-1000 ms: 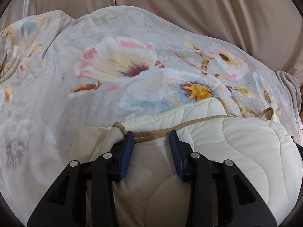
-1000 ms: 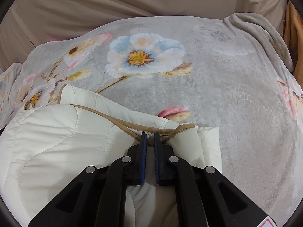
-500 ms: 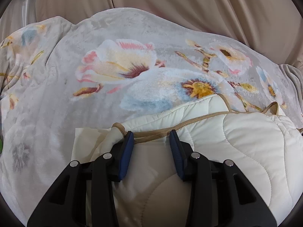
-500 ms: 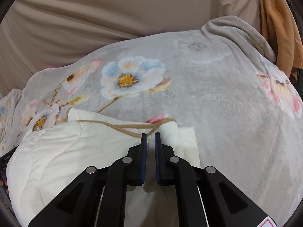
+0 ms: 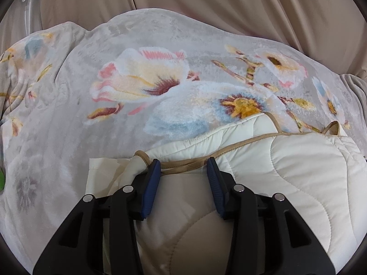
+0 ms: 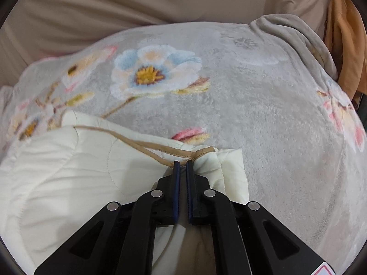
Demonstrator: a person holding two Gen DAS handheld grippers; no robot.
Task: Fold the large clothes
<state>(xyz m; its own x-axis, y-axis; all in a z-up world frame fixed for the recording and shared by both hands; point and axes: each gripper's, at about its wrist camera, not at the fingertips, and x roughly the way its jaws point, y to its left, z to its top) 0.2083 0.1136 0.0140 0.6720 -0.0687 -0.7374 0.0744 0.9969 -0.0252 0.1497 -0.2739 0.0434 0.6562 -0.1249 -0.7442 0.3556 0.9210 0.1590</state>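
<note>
Since the earlier frames your right gripper [image 6: 183,163] has rolled a little, and the orange cloth [image 6: 344,45] at the far right edge has come into its view; your left gripper [image 5: 183,163] stays where it was, and its jaws have just been opening slightly, with the bunched cloth between them.

Nearest to you, the black arms of each gripper cover the lower part of both views, so the garment under them is hidden. Your right jaws are pressed nearly together, pinching the tan-trimmed edge of the cream quilted jacket [image 6: 68,171]. Your left jaws stand partly spread around a thick bunch of the same jacket [image 5: 298,171]; its tan trim [image 5: 183,166] runs across between the blue pads [image 5: 150,188]. Whether these pads press on the fabric is hard to make out.

The jacket lies in a folded heap on the grey floral blanket [image 5: 91,137], and its full outline is cut off by the picture edges. Behind the blanket, beige fabric [image 5: 206,0] fills the background, and you cannot tell if it is a curtain or a cover.
</note>
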